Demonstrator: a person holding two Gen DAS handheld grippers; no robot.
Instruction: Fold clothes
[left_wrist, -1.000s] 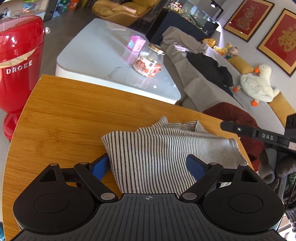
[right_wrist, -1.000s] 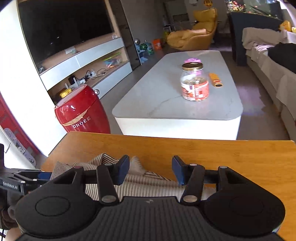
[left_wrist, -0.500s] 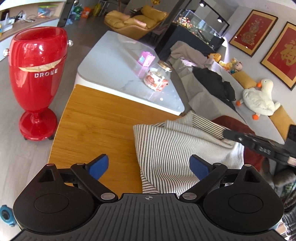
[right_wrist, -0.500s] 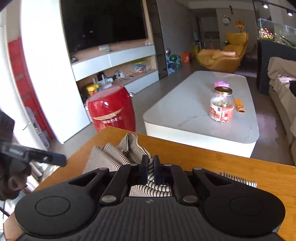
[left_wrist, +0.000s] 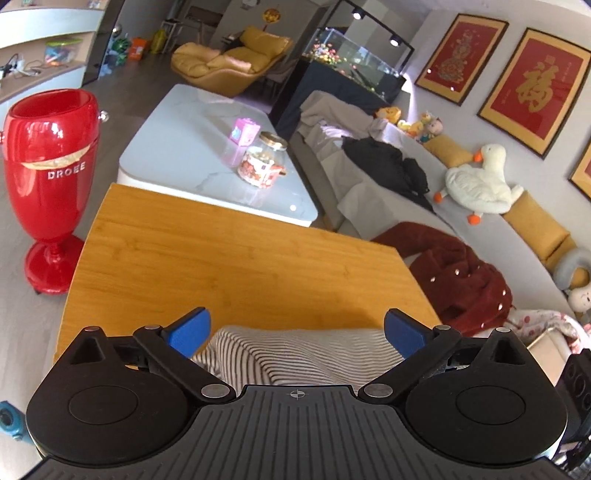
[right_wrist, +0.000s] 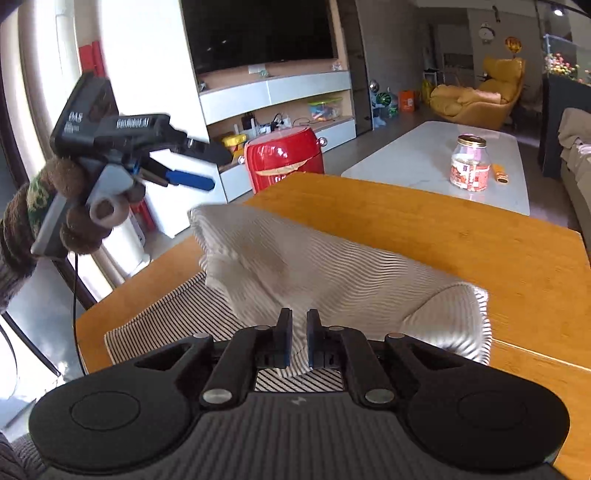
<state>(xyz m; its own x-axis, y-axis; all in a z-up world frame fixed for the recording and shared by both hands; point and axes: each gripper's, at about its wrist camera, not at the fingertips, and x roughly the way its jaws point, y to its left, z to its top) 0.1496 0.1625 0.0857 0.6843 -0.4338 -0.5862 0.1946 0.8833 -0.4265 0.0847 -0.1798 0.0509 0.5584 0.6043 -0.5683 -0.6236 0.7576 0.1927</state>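
Lifted since earlier, striped shirt (right_wrist: 332, 273) hangs clamped in right gripper (right_wrist: 299, 334) (left gripper (left_wrist: 297, 328) spread).

Wooden table (right_wrist: 461, 251); striped garment (right_wrist: 166, 317) lying on near edge.

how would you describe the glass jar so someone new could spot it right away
Find the white marble coffee table beyond the wooden table. The glass jar stands near its sofa-side edge, beside a small pink box; its gold lid and red label set it apart.
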